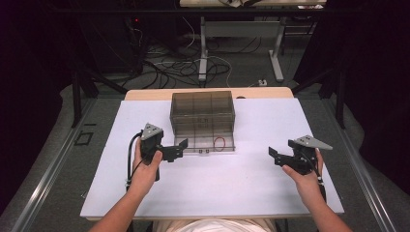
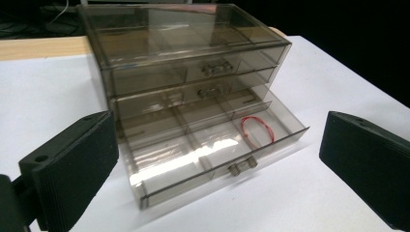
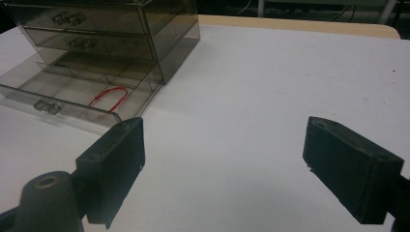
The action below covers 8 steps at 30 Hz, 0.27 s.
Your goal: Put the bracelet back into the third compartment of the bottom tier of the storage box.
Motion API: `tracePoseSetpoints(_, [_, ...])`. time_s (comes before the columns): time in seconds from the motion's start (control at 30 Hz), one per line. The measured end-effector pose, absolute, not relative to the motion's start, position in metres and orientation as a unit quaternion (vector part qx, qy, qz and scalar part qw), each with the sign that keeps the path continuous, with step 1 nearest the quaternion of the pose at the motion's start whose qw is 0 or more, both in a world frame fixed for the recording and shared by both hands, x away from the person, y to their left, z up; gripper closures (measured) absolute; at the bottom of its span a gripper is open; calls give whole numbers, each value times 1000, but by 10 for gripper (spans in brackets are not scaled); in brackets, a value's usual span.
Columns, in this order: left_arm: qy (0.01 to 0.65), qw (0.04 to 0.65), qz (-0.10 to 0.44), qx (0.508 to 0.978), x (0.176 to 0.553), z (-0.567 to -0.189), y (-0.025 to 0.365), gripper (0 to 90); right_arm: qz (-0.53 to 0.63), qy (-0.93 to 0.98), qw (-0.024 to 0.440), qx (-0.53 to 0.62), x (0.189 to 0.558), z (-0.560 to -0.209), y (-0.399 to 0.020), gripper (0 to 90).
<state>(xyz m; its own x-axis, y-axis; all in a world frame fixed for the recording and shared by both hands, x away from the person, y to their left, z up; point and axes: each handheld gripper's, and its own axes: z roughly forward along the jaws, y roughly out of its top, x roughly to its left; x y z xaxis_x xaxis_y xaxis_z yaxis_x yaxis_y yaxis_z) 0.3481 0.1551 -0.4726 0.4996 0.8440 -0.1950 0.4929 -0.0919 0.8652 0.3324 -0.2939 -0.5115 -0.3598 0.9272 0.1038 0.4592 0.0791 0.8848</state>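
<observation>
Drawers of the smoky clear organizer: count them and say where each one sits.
3. The top drawer and the middle drawer are pushed in. The bottom drawer is pulled out onto the table, with a red rubber band in one compartment.

A drawer cabinet (image 1: pixel 202 113) stands at the far middle of the worktop (image 1: pixel 217 188), its bottom drawer (image 1: pixel 205 141) pulled out toward the person, a rubber band (image 1: pixel 220 142) lying in its right-hand compartment. The left claw (image 1: pixel 183 147) sits just left of the drawer; the right claw (image 1: pixel 273 156) is well apart to the right.
</observation>
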Motion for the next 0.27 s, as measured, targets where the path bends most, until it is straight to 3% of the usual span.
tracePoseSetpoints(0.27, [484, 477, 188, 709, 338, -483, 174, 3, 459, 685, 256, 504, 332, -512, -292, 144])
